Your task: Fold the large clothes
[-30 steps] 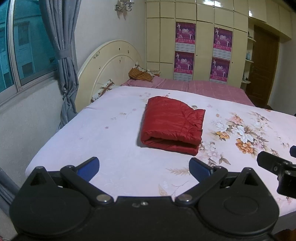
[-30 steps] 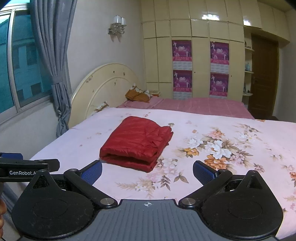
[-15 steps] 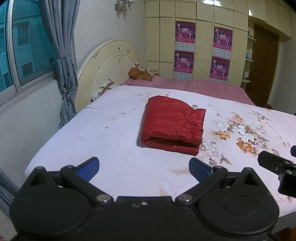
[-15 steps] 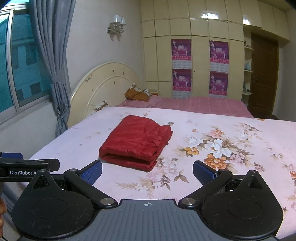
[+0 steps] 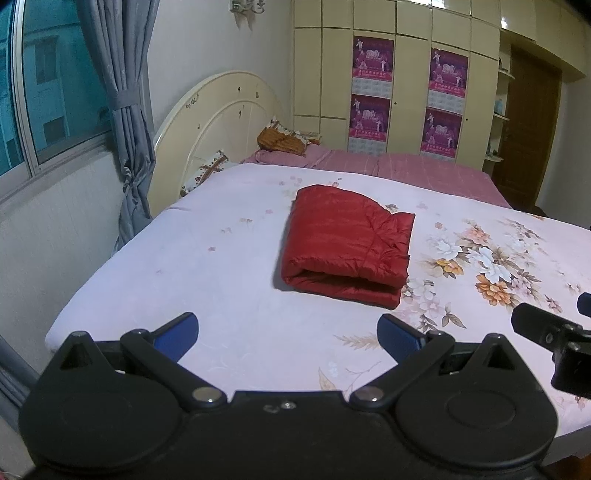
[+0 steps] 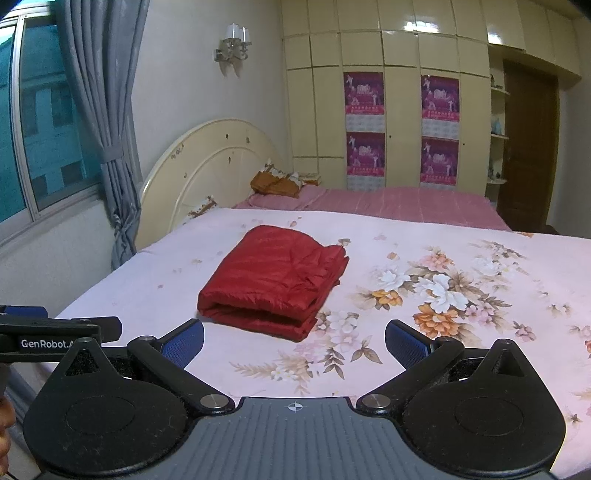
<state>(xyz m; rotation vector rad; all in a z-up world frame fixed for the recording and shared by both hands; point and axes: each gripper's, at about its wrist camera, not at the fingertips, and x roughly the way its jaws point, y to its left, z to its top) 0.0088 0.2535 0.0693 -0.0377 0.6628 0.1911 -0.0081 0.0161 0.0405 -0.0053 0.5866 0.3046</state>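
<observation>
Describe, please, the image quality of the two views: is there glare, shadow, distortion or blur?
Left wrist view: strong fisheye bending of the wardrobe; a soft shadow lies left of the red folded garment; the picture is sharp. Right wrist view: bright glare on the upper wardrobe panels; the window looks blue-green; the curtain curves; no motion blur.

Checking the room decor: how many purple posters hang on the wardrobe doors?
4. On the wardrobe, two stacked on one door, upper poster above lower poster; two on another, upper above lower. None seems hidden.
</observation>
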